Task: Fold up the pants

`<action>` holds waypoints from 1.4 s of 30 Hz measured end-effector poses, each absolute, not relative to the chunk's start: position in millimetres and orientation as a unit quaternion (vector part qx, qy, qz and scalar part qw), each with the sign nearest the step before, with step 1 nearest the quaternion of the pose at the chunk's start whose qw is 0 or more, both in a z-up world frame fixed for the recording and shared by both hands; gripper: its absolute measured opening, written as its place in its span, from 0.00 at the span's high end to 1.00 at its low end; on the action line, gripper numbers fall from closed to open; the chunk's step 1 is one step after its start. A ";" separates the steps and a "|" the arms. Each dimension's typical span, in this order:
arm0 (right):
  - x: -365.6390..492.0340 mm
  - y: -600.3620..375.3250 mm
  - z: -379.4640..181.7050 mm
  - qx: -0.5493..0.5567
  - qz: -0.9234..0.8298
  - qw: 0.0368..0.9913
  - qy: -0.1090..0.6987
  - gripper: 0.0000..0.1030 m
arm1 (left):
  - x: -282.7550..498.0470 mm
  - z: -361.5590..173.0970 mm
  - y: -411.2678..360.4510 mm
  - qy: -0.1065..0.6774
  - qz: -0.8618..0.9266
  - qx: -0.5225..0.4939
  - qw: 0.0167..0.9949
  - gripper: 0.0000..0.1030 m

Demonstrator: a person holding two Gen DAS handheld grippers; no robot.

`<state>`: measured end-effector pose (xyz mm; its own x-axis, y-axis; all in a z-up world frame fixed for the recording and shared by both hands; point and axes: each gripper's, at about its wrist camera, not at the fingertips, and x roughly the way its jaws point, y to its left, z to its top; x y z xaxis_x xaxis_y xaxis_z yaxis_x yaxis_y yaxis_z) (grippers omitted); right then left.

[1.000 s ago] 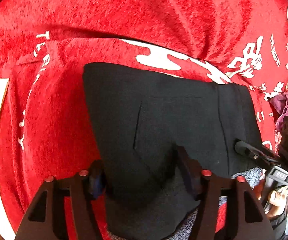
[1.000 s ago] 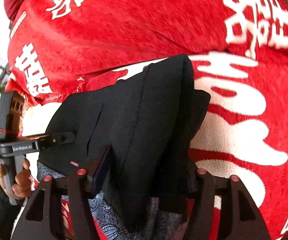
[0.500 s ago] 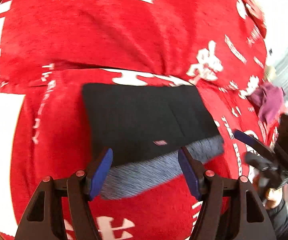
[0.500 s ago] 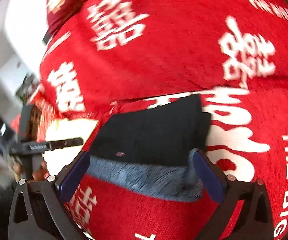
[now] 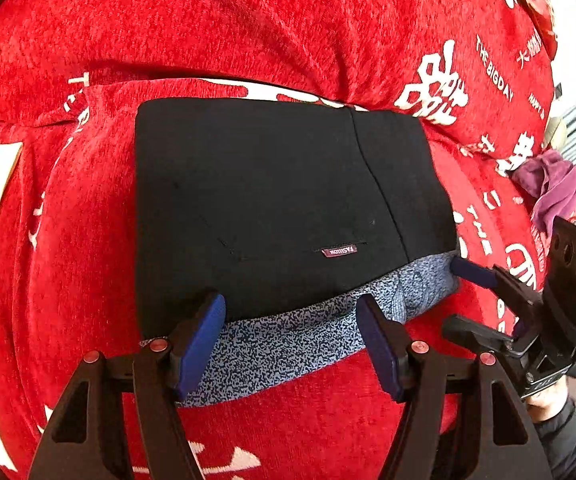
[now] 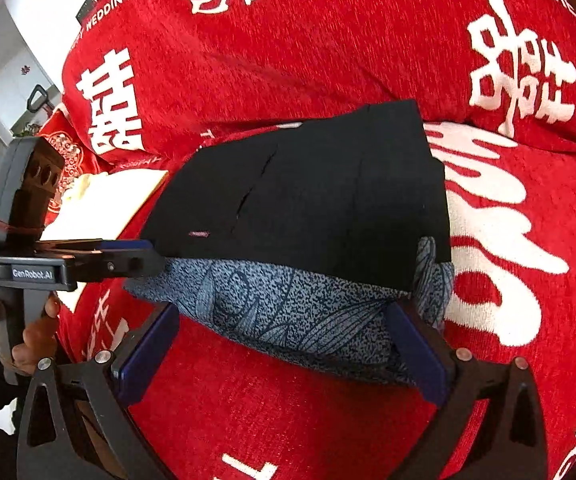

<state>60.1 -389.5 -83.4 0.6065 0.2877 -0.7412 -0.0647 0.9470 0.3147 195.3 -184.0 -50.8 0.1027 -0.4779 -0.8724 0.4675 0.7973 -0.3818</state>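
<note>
Nearest the left wrist camera, the left gripper (image 5: 291, 314) is seen with its blue-padded fingers (image 5: 200, 332) spread apart and nothing held between them; the pads are poised over the near edge of the folded pants (image 5: 272, 200), and contact with the cloth cannot be confirmed. Likewise, in the right wrist view the right gripper (image 6: 284, 334) is seen released, its jaws set wide and empty, one pad (image 6: 415, 352) close against the right end of the bundle. The pants are laid as a compact folded rectangle on the red blanket (image 5: 327, 420), black outer fabric uppermost. A band of blue-grey speckled lining (image 5: 288, 340) is exposed along the near edge, and a leaf-like pattern on it is resolved in the right wrist view. A small label (image 5: 340, 251) is noted on the black face, just above that band. To the right in the left wrist view, the right gripper (image 5: 472, 273) is recorded with one blue tip beside the bundle's corner. Farther back, the far edge of the pants is found close against a raised fold of the blanket, which is printed with white characters. A purple cloth (image 5: 551, 196) is observed on the blanket, well apart from the pants at far right.
</note>
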 end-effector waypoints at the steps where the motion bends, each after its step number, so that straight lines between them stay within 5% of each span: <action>1: 60.5 -389.8 -85.8 0.128 0.098 0.885 0.436 0.00 | 195.8 -47.7 -184.9 0.592 -0.318 0.004 0.741 0.33; 5: 61.0 -390.6 -64.9 0.121 0.094 0.886 0.439 0.00 | 214.7 -20.4 -192.0 0.588 -0.318 0.008 0.744 0.33; 8: 73.7 -392.6 -39.0 0.099 0.101 0.901 0.410 0.00 | 245.8 -15.0 -205.6 0.601 -0.282 0.012 0.748 0.02; 16: 183.0 -389.2 -31.5 0.003 0.141 0.882 0.450 0.00 | 326.3 -51.7 -235.9 0.658 -0.236 -0.014 0.715 0.02; 23: 225.0 -400.4 -83.4 -0.008 0.147 0.835 0.530 0.00 | 323.4 -84.9 -238.1 0.669 -0.241 -0.001 0.703 0.02; 29: 223.0 -418.0 -92.1 0.048 0.165 0.833 0.526 0.00 | 315.1 -65.2 -242.4 0.652 -0.239 0.030 0.719 0.02; 34: 169.2 -415.5 -44.9 0.054 0.174 0.867 0.464 0.00 | 265.8 -21.0 -219.1 0.604 -0.271 0.028 0.749 0.02; 42: 98.3 -387.0 -70.7 0.027 0.175 0.867 0.466 0.00 | 221.1 -49.4 -226.8 0.594 -0.227 0.101 0.765 0.02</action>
<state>98.3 -387.0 -70.7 0.5051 0.3293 -0.7978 -0.2785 0.9371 0.2104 221.1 -226.8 -49.4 0.1911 -0.2274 -0.9549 0.4675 0.8765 -0.1152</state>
